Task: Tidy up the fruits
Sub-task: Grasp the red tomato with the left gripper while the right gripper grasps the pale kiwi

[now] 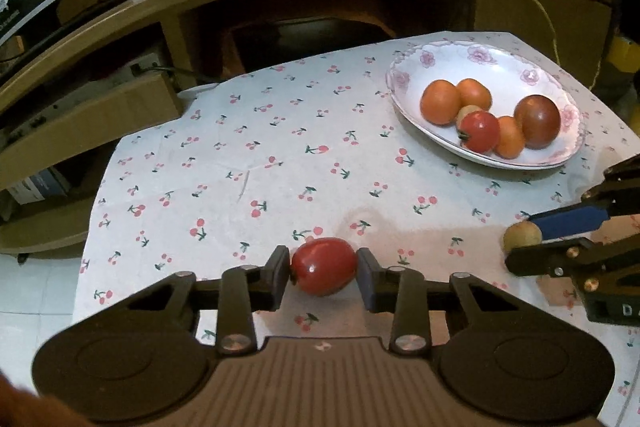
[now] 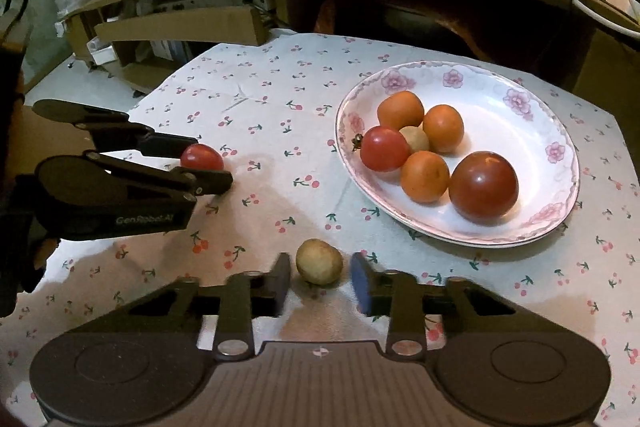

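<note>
Gathering loose fruit: the left gripper (image 1: pixel 323 269) pinches a red tomato (image 1: pixel 324 265); the right gripper (image 2: pixel 320 277) stands open, straddling a yellowish fruit (image 2: pixel 319 261) untouched. Next, probably, the right closes gently; both carry to the plate (image 2: pixel 536 131).

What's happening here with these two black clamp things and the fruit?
A person is sorting fruit with two hand-held grippers. The left gripper is closed on a red tomato just above the cherry-print tablecloth. The right gripper sits open around a small yellowish fruit, not squeezing it. Six fruits already lie in the flowered plate.
</note>
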